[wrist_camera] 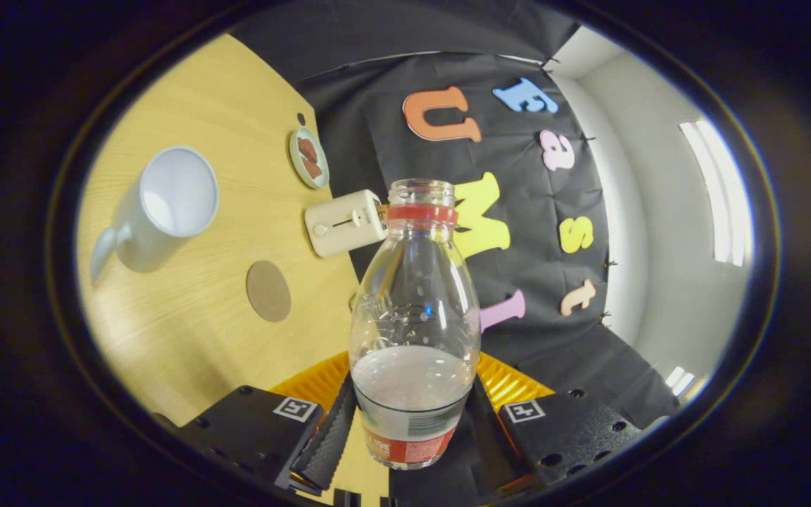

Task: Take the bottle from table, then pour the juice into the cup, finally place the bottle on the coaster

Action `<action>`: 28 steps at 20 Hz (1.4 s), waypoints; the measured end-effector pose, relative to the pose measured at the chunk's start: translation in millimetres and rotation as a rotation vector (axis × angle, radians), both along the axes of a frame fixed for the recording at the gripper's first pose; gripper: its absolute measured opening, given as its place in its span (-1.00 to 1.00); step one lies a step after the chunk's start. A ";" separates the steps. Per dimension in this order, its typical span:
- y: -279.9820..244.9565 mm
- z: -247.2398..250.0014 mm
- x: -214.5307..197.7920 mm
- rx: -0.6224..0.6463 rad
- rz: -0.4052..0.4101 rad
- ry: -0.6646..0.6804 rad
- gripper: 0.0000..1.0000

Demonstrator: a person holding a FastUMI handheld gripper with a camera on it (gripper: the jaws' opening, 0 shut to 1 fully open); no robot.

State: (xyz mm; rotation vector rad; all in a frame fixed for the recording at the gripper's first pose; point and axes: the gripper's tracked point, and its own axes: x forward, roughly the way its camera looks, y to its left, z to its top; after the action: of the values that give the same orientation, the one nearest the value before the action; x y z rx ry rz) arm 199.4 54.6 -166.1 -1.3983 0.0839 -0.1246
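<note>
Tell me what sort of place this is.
Probably a staged kitchen-table set in a recording booth: a wooden table carries a mug, a toaster and a small plate of food, with black cloth hung behind. The gripper is shut on a bottle.

I see the clear bottle [414, 331] with no cap and a red ring at its neck. A little pale juice sits low inside it. It is held between my jaws, off the desk. The white cup [166, 204] looks empty. The round brown coaster [268, 291] lies flat near the cup.
</note>
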 end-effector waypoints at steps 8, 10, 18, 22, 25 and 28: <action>8.9 -11.4 1.4 -0.171 0.029 0.002 0.63; 12.9 -17.3 2.7 -0.206 0.031 0.006 0.63; 21.4 -23.1 3.9 -0.336 0.034 0.010 0.63; 22.8 -25.4 5.0 -0.389 0.035 0.012 0.63; 24.3 -24.3 5.4 -0.409 0.036 0.015 0.63; 27.1 -18.7 4.2 -0.423 0.046 -0.001 0.63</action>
State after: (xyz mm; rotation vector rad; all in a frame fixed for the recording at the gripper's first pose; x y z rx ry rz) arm 203.7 81.6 -184.8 -1.8209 0.0243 -0.1088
